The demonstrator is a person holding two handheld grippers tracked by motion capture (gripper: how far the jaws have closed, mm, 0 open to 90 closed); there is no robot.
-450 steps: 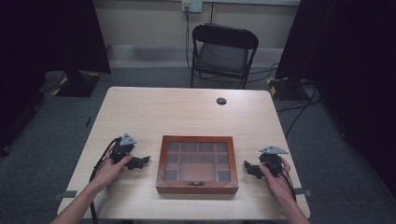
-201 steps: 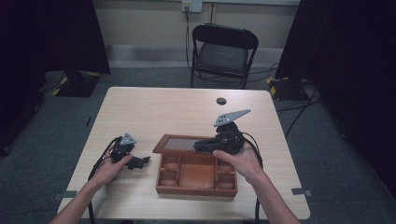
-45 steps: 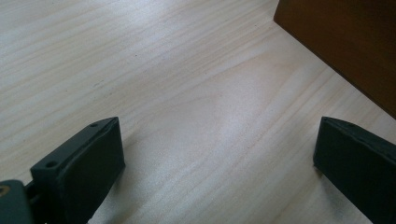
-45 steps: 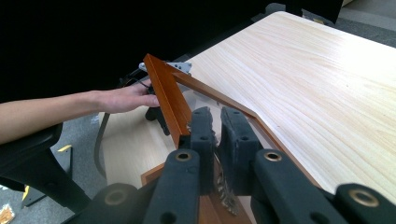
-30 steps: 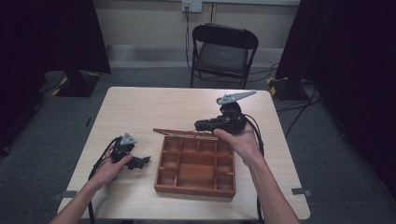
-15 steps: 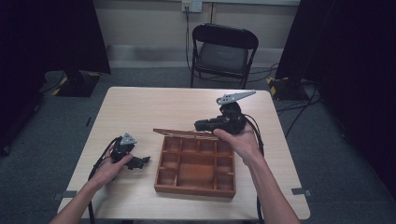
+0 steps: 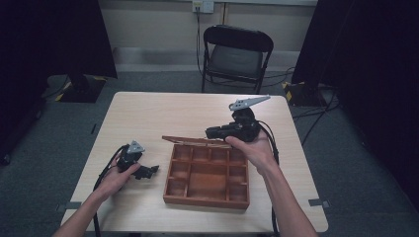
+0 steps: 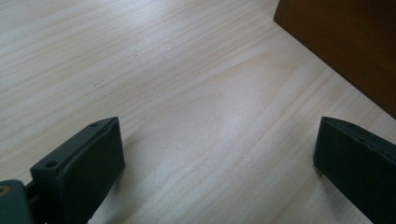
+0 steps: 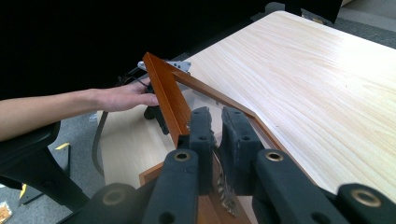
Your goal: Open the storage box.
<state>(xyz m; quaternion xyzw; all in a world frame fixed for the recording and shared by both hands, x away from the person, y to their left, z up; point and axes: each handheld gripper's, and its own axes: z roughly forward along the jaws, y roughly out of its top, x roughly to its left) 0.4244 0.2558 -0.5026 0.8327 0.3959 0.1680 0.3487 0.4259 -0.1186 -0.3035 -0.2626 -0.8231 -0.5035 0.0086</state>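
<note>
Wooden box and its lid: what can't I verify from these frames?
- High view: the lid shows edge-on, its panel unreadable.
- Right gripper view: the right gripper covers the lid's latch edge; the wooden box is hidden behind it.
- Left gripper view: the frame edge cuts the box to one corner.

Left gripper (image 7: 148, 171) low by the left hand (image 7: 114, 177), jaws spread wide with nothing between them; right gripper (image 9: 215, 125) raised in the right hand (image 7: 252, 148), forearm stretched forward, its 2 jaws pinched nearly together.

Black hand-held gripper (image 7: 213, 132), grey plate, black cable
</note>
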